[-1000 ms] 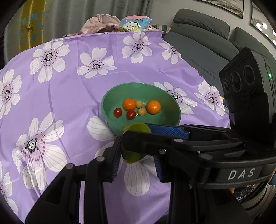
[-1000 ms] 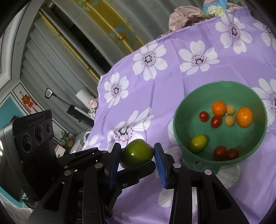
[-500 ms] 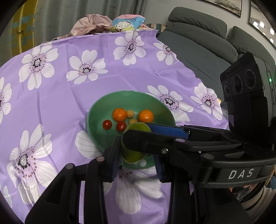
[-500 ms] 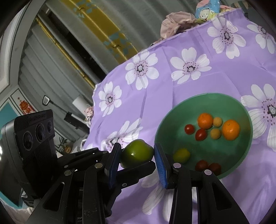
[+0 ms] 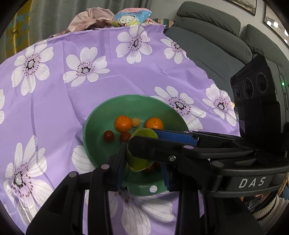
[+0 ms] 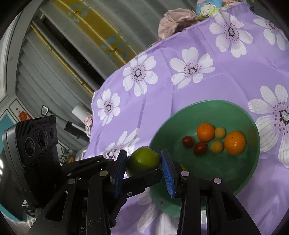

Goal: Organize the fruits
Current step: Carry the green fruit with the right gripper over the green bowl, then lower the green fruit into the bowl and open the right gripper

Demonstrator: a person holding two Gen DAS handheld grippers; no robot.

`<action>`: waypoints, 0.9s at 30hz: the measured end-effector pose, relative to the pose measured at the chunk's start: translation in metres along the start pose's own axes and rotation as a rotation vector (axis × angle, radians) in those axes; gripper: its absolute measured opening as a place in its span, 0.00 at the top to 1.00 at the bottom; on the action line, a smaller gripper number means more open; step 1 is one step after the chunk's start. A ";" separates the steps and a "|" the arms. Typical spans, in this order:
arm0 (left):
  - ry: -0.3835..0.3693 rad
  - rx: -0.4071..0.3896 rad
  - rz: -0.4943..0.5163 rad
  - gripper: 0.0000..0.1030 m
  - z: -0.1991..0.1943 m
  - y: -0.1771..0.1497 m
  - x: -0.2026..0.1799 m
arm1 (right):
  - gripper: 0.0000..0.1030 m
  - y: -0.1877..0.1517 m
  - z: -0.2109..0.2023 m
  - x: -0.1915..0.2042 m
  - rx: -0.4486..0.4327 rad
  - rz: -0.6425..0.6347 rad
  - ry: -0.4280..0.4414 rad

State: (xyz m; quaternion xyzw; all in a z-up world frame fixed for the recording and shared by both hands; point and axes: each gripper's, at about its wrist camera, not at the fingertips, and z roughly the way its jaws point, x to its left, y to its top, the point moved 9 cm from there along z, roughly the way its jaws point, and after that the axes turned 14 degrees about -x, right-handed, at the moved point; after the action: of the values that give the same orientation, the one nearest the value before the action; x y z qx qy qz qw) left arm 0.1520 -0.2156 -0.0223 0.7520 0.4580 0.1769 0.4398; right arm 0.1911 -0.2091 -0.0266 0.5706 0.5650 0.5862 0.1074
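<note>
Right gripper is clamped on a green round fruit; both blue pads press its left and right sides. The fruit is held in the air at the near left rim of the green bowl; in the left wrist view it hangs over the near part of the bowl's inside. Left gripper crosses the right one at the same fruit, fingers on either side of it. Its left pad is at the fruit's skin, and a sliver of gap shows on the other side, partly hidden by the right gripper's finger. Cannot tell if the left jaws are pinching it or just straddling it. In the bowl: two oranges, left one and right one, two small yellow fruits between them, and two small dark red fruits to the left. A bit of yellow peeks out behind the right pad, too hidden to name. The bowl sits on a purple cloth with white flowers. At the far edge are a pinkish bundle of fabric and a cartoon-print item. A grey sofa is far right.
</note>
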 end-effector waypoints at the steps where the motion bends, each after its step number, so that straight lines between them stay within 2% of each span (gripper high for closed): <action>1: -0.002 0.002 0.001 0.67 0.002 0.000 0.000 | 0.60 0.000 0.001 -0.002 0.000 0.003 -0.003; 27: -0.025 0.079 -0.028 0.67 0.046 -0.008 0.010 | 0.60 -0.003 0.024 -0.041 0.046 0.043 -0.051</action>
State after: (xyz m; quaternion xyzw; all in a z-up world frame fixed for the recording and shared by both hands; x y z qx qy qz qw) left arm 0.1838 -0.2286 -0.0559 0.7644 0.4695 0.1430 0.4181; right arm 0.2217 -0.2272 -0.0580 0.5996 0.5630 0.5606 0.0962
